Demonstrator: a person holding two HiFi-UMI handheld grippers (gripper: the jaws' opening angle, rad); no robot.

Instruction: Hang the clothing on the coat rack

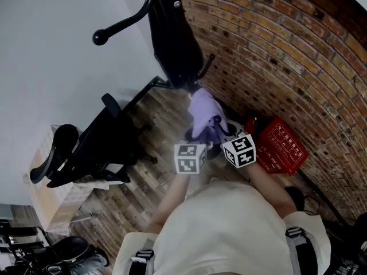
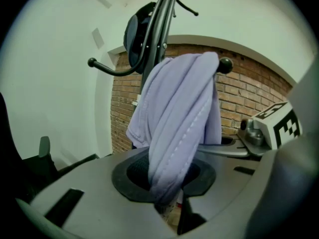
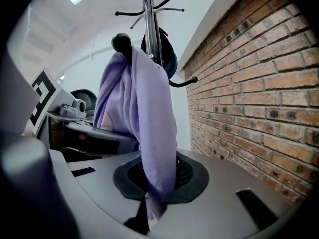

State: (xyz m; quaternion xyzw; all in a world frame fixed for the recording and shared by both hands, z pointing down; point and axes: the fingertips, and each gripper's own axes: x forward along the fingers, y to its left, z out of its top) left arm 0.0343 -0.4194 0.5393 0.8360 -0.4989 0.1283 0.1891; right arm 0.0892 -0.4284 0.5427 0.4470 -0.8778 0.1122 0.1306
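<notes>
A lavender garment (image 1: 202,110) is draped over a ball-tipped hook (image 3: 120,42) low on the black coat rack (image 1: 172,33). In the left gripper view the cloth (image 2: 179,118) runs down from the hook's ball (image 2: 225,65) into my left gripper (image 2: 167,203), which is shut on its lower end. My right gripper (image 3: 152,210) is shut on another hanging fold of the same garment (image 3: 142,118). In the head view both grippers sit side by side just below the cloth, the left (image 1: 199,137) next to the right (image 1: 221,132).
A dark item (image 1: 178,44) hangs higher on the rack. The brick wall (image 1: 287,56) stands close on the right, with a red box (image 1: 281,145) on the floor by it. A black office chair (image 1: 97,142) and a cardboard box (image 1: 51,199) are at the left.
</notes>
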